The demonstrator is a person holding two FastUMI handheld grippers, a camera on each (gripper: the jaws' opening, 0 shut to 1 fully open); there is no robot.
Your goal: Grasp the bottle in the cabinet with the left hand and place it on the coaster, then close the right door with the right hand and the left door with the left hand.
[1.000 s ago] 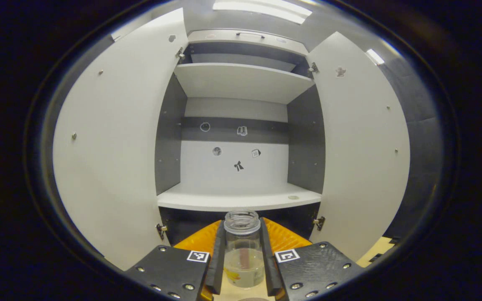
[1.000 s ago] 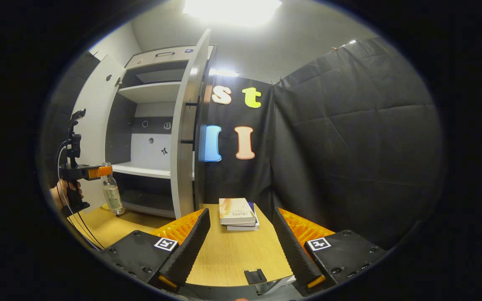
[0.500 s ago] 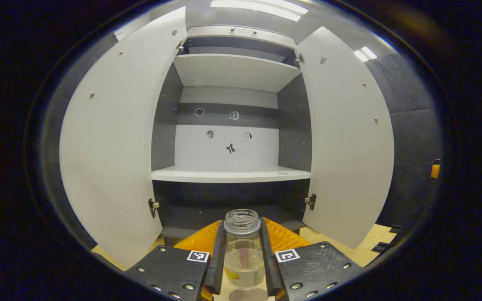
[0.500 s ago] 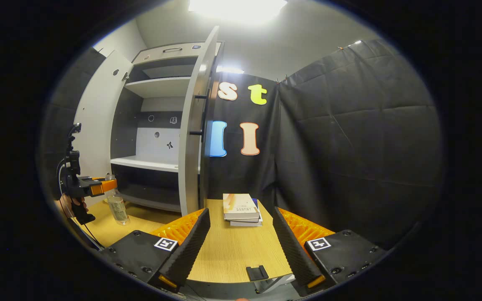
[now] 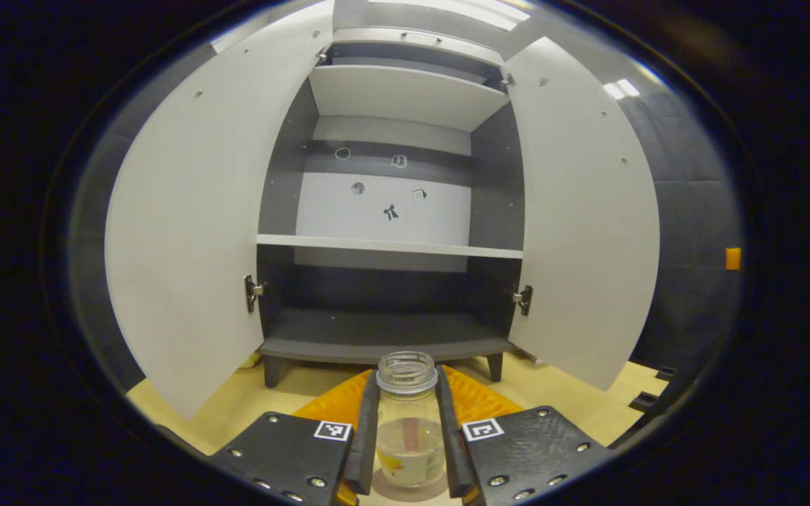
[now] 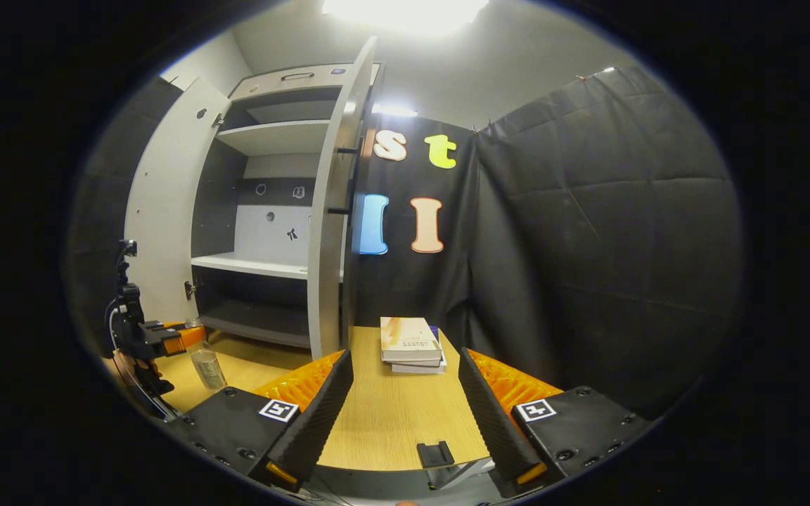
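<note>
We see the bottle (image 5: 408, 422) at six o'clock in the left gripper view, upright, clear and uncapped, with a little liquid low inside. Both fingers (image 5: 365, 439) of the left gripper (image 5: 408, 439) press its sides, so that gripper holds the bottle. Under its base a round brown coaster (image 5: 405, 492) shows on the wooden table (image 5: 560, 393); we cannot tell whether the bottle touches it.

Beyond, toward twelve o'clock, stands the cabinet (image 5: 391, 246) with its shelves bare. The left door (image 5: 187, 232) swings out at nine o'clock and the right door (image 5: 581, 225) at three o'clock, both wide open.

In the right gripper view the bottle (image 6: 207, 365) appears at eight o'clock, gripped by the left gripper (image 6: 176, 341), in front of the cabinet (image 6: 264, 232). The right gripper (image 6: 405, 414) sits at six o'clock with its fingers spread wide, holding nothing, over the table (image 6: 391, 422). A stack of books (image 6: 412, 344) lies near the centre, just beyond its fingertips.
</note>
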